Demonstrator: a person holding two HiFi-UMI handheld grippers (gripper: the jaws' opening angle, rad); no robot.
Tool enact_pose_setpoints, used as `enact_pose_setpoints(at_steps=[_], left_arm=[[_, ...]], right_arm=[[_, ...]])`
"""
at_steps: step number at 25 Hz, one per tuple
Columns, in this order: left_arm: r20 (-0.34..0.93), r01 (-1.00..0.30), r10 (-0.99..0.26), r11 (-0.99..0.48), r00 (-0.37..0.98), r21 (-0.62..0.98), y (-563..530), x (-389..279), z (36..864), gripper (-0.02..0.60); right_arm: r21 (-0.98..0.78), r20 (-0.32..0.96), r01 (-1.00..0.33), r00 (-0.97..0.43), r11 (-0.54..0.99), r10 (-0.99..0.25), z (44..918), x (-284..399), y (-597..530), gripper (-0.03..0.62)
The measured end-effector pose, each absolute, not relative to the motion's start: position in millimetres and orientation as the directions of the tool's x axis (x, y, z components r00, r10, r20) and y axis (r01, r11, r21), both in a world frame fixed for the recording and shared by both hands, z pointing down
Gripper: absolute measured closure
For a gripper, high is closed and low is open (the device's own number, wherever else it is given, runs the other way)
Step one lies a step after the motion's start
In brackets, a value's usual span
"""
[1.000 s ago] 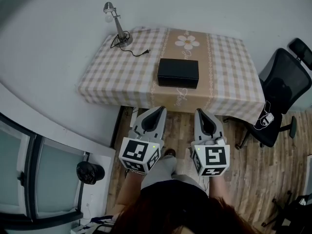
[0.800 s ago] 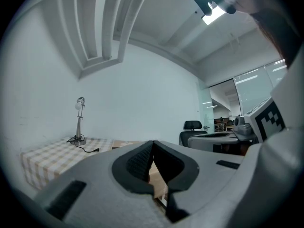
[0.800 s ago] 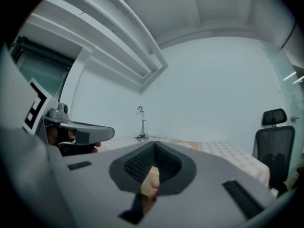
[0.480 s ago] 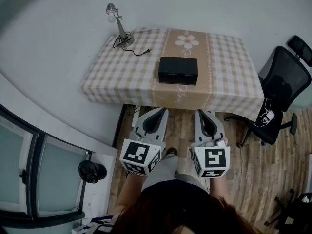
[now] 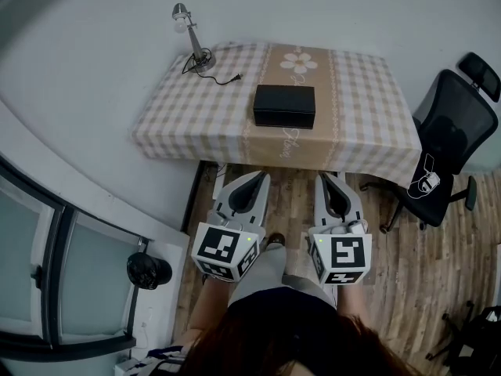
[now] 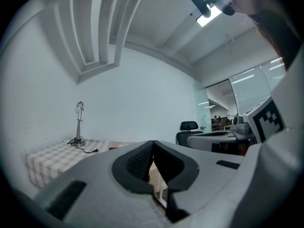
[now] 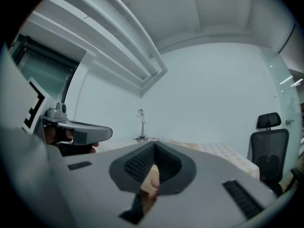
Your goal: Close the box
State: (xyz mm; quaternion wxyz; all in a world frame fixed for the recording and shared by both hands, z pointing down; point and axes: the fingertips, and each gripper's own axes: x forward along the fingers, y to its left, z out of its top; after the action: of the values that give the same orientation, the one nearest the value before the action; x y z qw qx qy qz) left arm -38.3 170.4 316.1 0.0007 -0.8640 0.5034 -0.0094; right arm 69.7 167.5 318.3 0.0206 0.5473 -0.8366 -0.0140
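Observation:
A black box [image 5: 284,106] with its lid down lies near the middle of a checked tablecloth table [image 5: 196,124]. Both grippers are held low in front of the person's body, over the wooden floor and well short of the table. My left gripper [image 5: 254,177] points toward the table with its jaws together and nothing between them. My right gripper [image 5: 326,178] is held the same way, jaws together and empty. In the left gripper view, the left gripper [image 6: 153,143] hides the box. The right gripper [image 7: 154,144] also blocks it in its own view.
A desk lamp [image 5: 190,37] with a black cable [image 5: 223,79] stands at the table's far left corner. A black office chair [image 5: 454,147] sits to the right of the table. A glass partition [image 5: 31,265] runs along the left.
The table and box have drifted slightly up in the head view and look a little smaller. Both grippers keep the same pose, jaws together.

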Motion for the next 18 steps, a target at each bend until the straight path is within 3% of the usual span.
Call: enact_pose_setpoints(at_steps=[18], left_arm=[[0.035,-0.858,-0.859,-0.512,0.511,-0.039,189,-33,322,0.554]], right_arm=[[0.049,0.024,-0.916,-0.397,0.398,-0.917,327,63,189,0.577]])
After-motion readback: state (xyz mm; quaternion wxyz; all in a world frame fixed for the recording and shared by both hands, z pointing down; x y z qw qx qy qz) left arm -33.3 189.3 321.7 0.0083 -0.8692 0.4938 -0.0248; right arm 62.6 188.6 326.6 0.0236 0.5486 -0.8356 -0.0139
